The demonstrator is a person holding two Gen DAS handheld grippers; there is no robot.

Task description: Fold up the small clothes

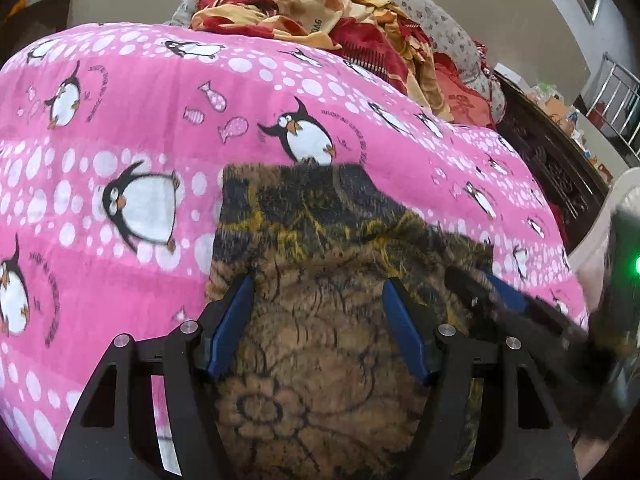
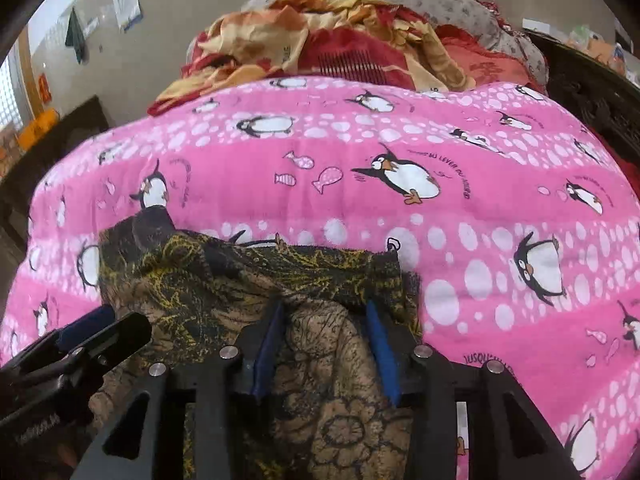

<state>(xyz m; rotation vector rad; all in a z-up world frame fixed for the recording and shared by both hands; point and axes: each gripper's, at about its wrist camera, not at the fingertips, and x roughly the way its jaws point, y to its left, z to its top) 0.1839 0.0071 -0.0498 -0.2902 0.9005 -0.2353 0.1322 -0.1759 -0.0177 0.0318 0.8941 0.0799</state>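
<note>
A small brown and black garment with yellow scribbles and flower outlines (image 1: pixel 320 280) lies on the pink penguin blanket (image 1: pixel 140 140). My left gripper (image 1: pixel 318 292) is open, its blue pads spread over the garment's brown part. My right gripper (image 2: pixel 326 312) is also open, its blue pads standing over a raised fold of the same garment (image 2: pixel 280 288). The right gripper shows at the right edge of the left wrist view (image 1: pixel 500 296). The left gripper shows at the lower left of the right wrist view (image 2: pixel 88 336).
A heap of red and orange bedding (image 1: pixel 320 4) and a grey flowered pillow (image 1: pixel 440 16) lie behind the blanket (image 2: pixel 400 152). A dark carved wooden bed frame (image 1: pixel 552 168) runs along the right. A metal rail (image 1: pixel 616 92) and clutter stand far right.
</note>
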